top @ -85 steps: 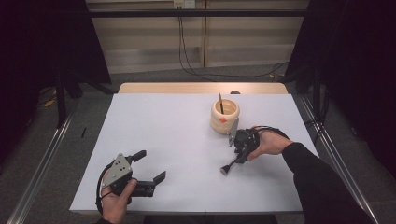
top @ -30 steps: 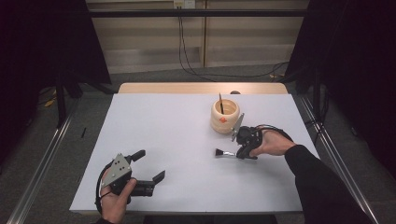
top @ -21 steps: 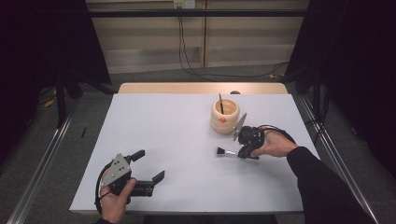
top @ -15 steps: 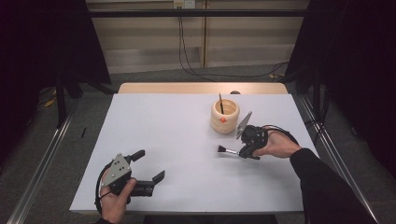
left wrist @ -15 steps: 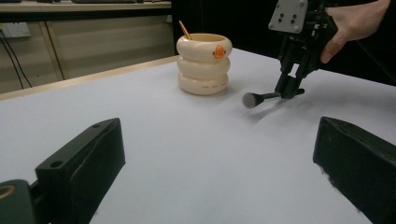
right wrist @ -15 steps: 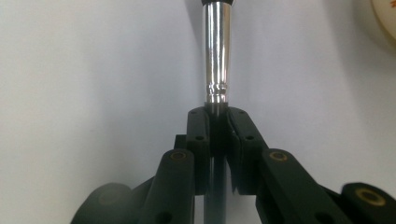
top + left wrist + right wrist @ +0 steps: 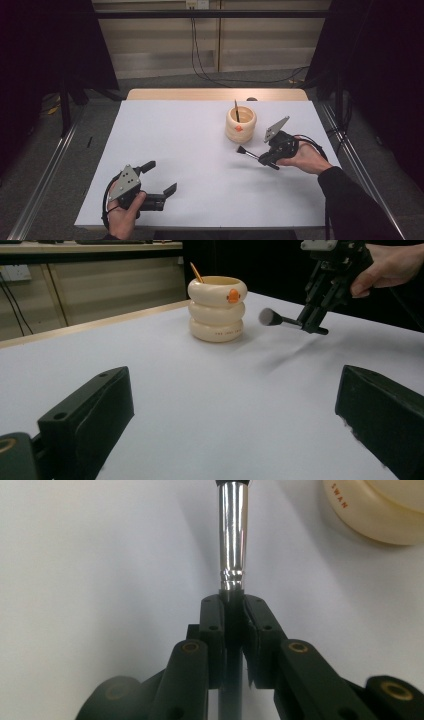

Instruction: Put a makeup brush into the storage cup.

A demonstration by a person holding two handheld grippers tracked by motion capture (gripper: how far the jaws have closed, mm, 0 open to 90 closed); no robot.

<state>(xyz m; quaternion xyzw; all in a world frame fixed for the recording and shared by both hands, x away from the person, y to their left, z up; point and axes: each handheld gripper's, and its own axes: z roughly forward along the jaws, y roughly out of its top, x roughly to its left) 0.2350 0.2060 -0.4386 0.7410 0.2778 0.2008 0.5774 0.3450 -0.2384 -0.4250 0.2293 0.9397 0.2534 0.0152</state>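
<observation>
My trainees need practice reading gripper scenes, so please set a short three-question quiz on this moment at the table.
1. True or false: the right gripper is shut on the makeup brush.
2. Which way does the brush head point in the high view? A) toward the person B) to that view's left C) down into the holder
3. Fill in: the left gripper holds ____.

Key: 1 true. 2 B; the brush is lifted beside the cream ringed holder, apart from it. 3 nothing; its jaws stand open over the white table.
</observation>
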